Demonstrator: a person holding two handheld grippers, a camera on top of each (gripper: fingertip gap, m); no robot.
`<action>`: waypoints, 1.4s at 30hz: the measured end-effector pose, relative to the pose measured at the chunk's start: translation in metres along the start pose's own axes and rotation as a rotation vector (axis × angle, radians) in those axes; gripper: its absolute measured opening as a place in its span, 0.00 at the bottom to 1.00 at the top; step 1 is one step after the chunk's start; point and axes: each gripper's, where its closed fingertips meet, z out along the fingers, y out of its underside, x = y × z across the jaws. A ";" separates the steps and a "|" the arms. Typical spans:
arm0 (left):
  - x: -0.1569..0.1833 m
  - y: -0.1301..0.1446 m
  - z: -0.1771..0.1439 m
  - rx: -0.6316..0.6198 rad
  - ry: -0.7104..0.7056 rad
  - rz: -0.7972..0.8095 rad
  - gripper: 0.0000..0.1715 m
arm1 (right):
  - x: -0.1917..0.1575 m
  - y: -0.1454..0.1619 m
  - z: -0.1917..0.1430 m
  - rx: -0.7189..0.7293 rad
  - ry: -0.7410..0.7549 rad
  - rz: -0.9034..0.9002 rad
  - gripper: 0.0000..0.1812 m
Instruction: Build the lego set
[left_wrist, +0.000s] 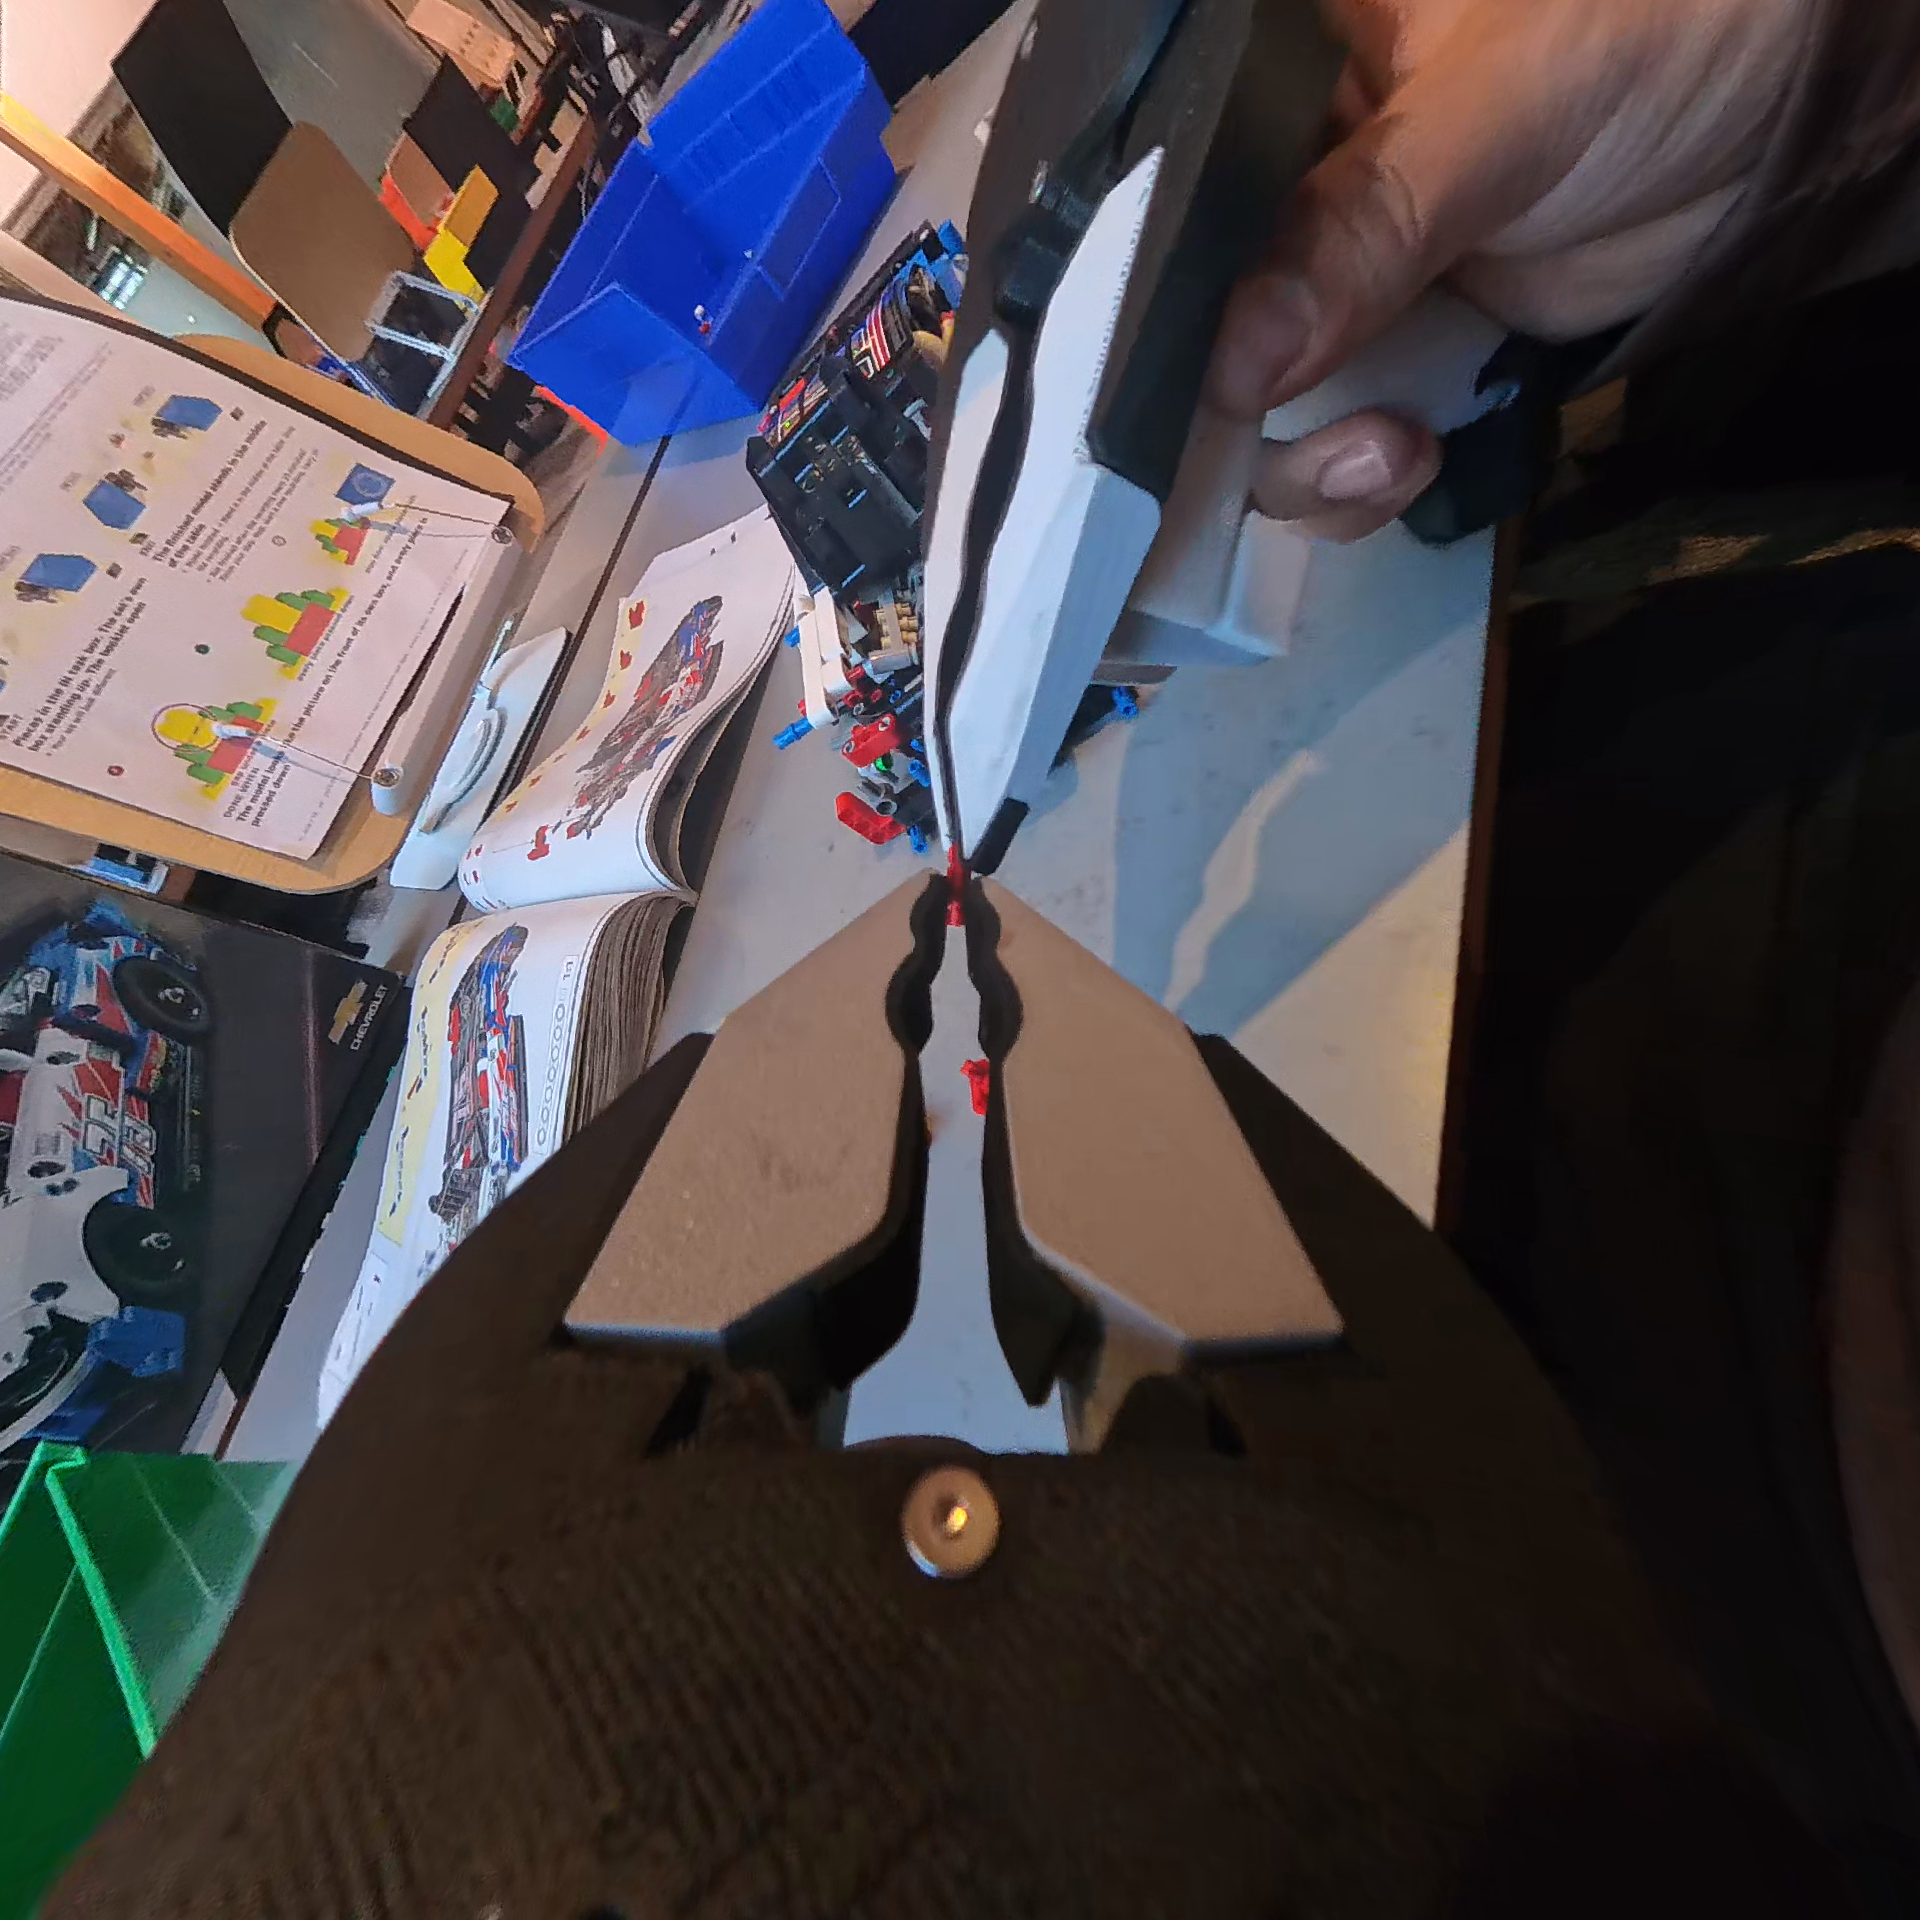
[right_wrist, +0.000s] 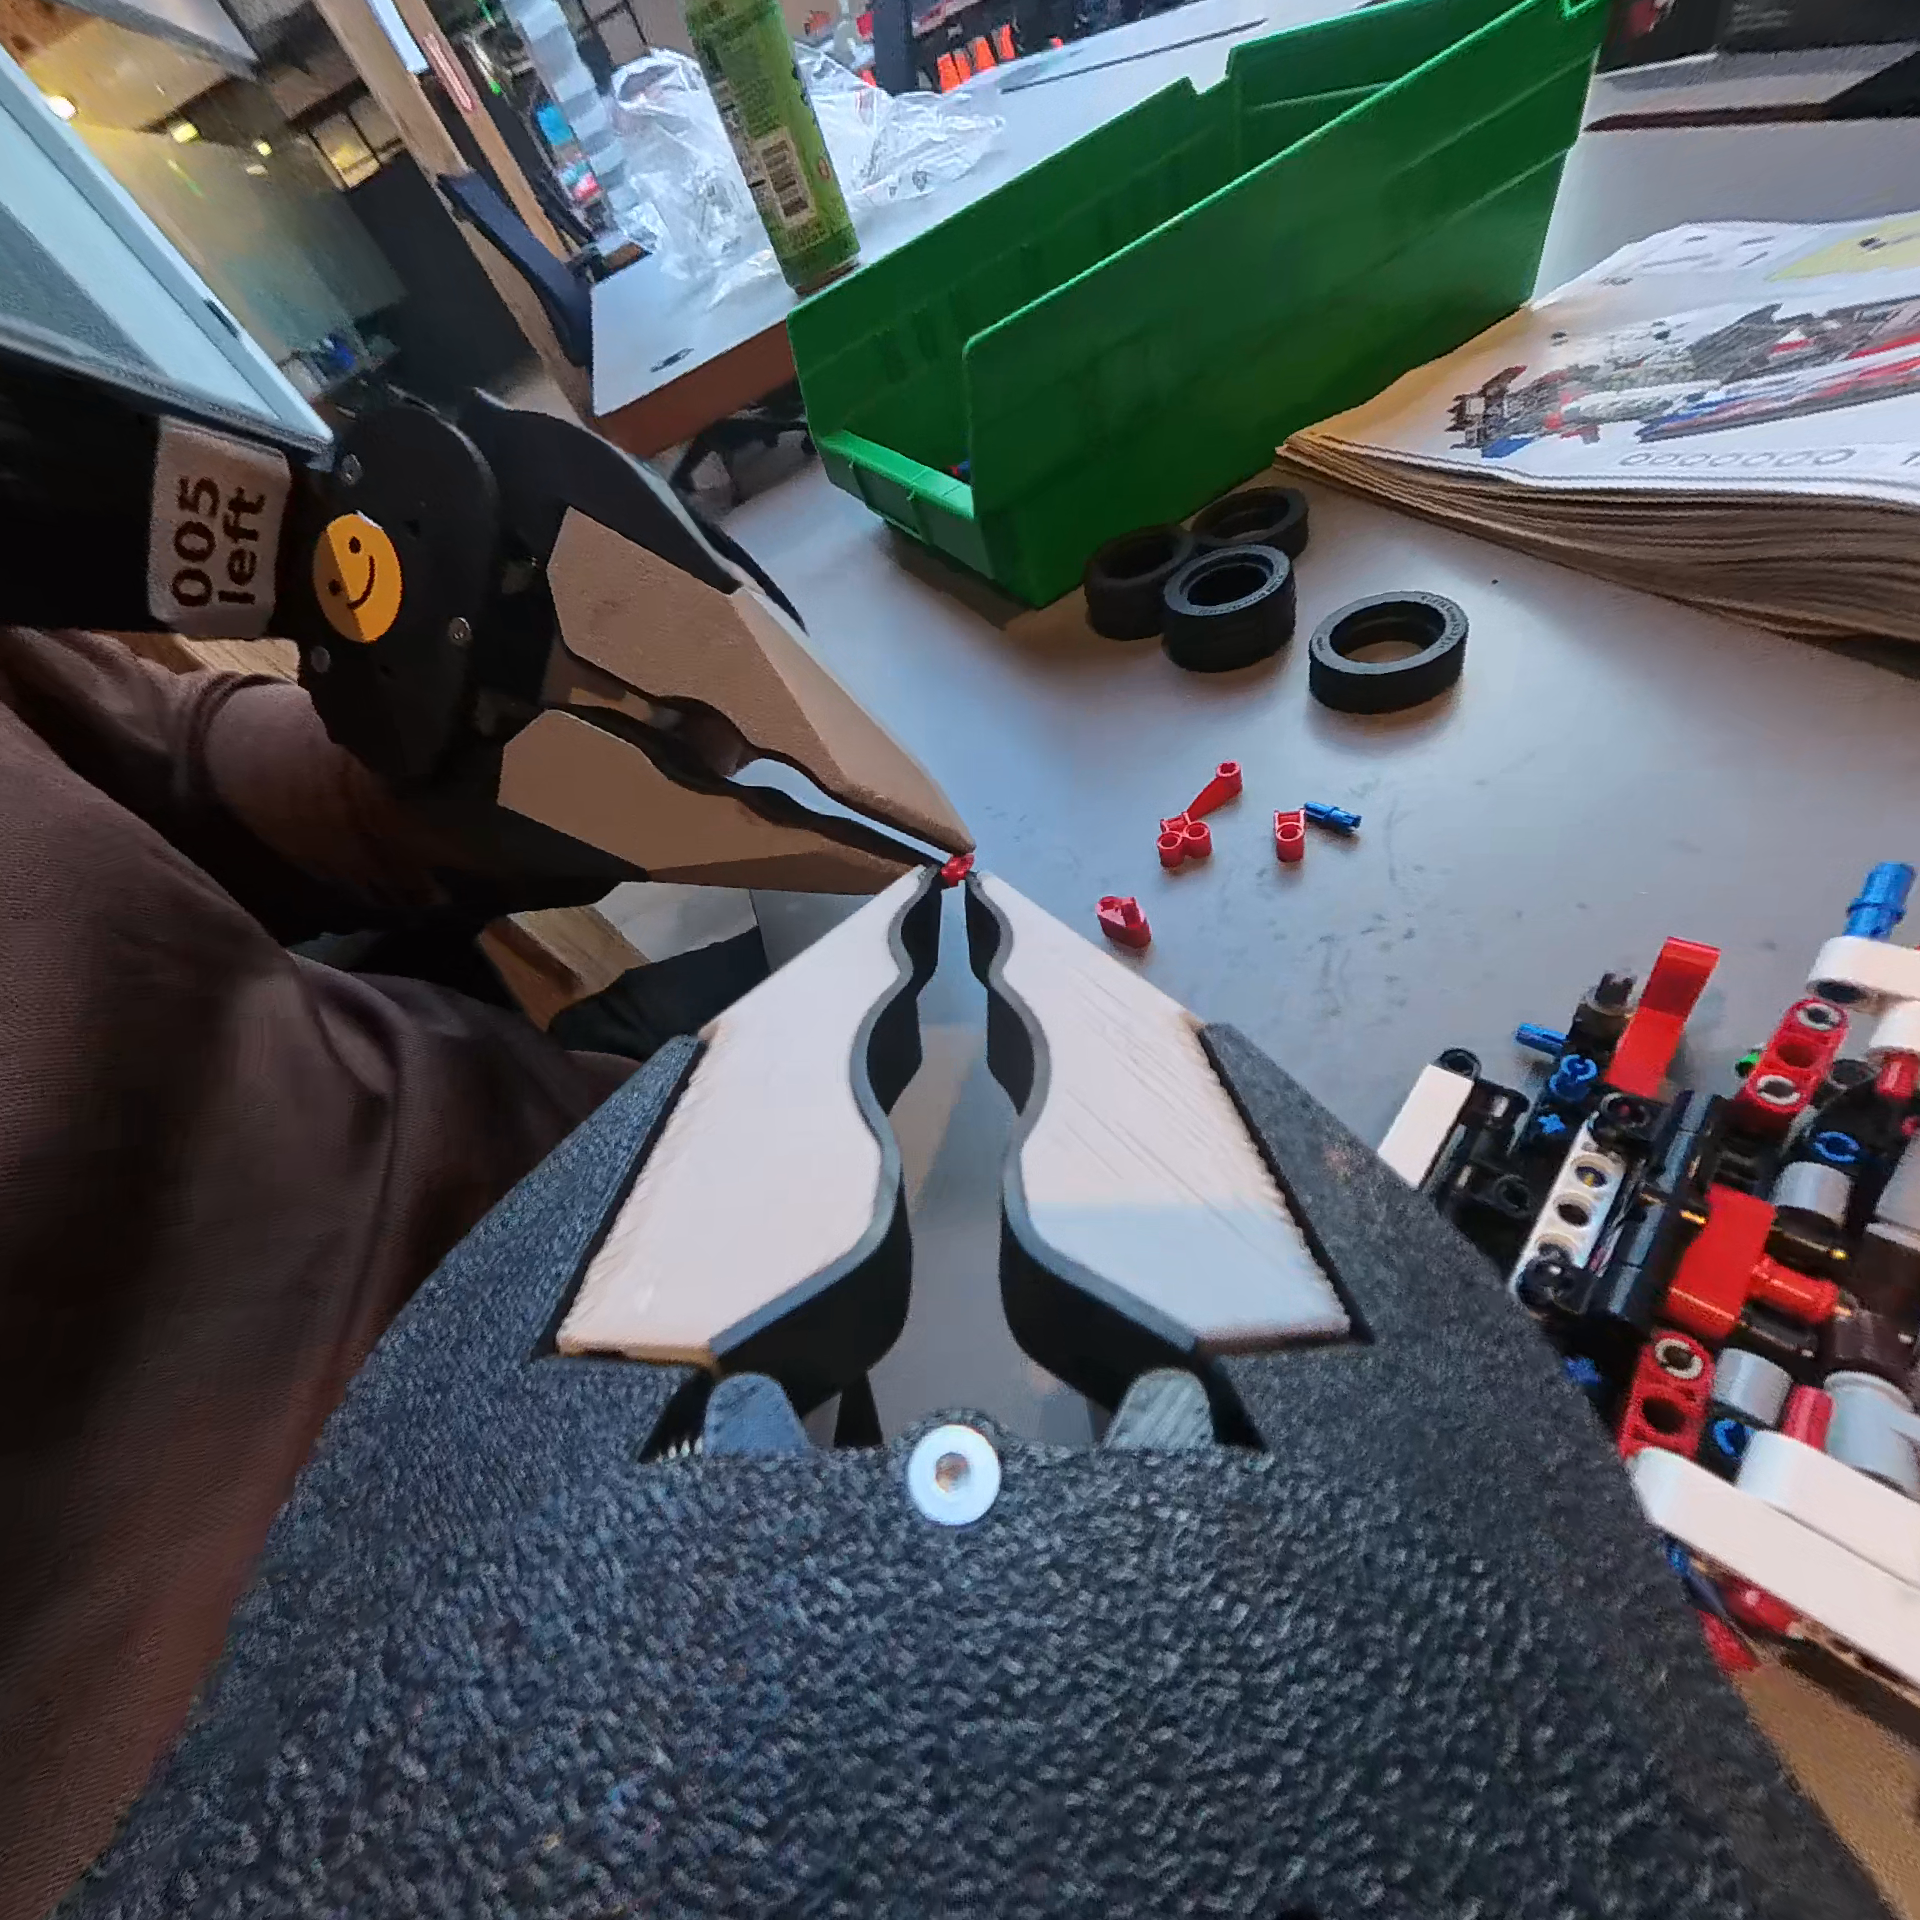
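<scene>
Pinching a small red piece at its tips, the left claw fills the lower half of the left wrist view, fingers narrowed almost to touching. Right claw: enters from 1 o'clock, held by a hand, its tips meeting the same red piece. A second red piece lies on the white counter, seen through the gap between the left claw's fingers. Partly built lego model: at 12 o'clock, behind the right claw, loose red and blue pins just beside it. Open instruction booklet: at 10 o'clock. Blue bin: at 11 o'clock. Set box: at 9 o'clock. Green bin: at 8 o'clock. Printed sheet on a wooden board: at 10 o'clock.

Right wrist view. Right claw: fingers narrow, tips closed on the red piece at centre. Left claw: comes in from 9 o'clock, tips at the same piece; whether its grip is firm cannot be told here. Four black tyres: at 1 o'clock, near the green bin. Loose red connectors and a blue pin: at 2 o'clock on the counter. Lego model: at 4 o'clock. Booklet: at 2 o'clock. Green bottle: at 12 o'clock.
</scene>
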 end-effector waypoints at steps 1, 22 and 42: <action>0.000 0.000 0.001 -0.001 -0.003 0.008 0.00 | 0.000 0.000 0.000 0.004 -0.010 0.017 0.02; -0.001 0.032 -0.006 -0.075 0.158 -0.378 0.11 | 0.018 0.009 -0.002 -0.071 0.113 -0.068 0.02; 0.030 0.058 0.018 -0.236 0.371 -0.554 0.13 | 0.026 0.036 0.001 -0.260 0.118 -0.185 0.02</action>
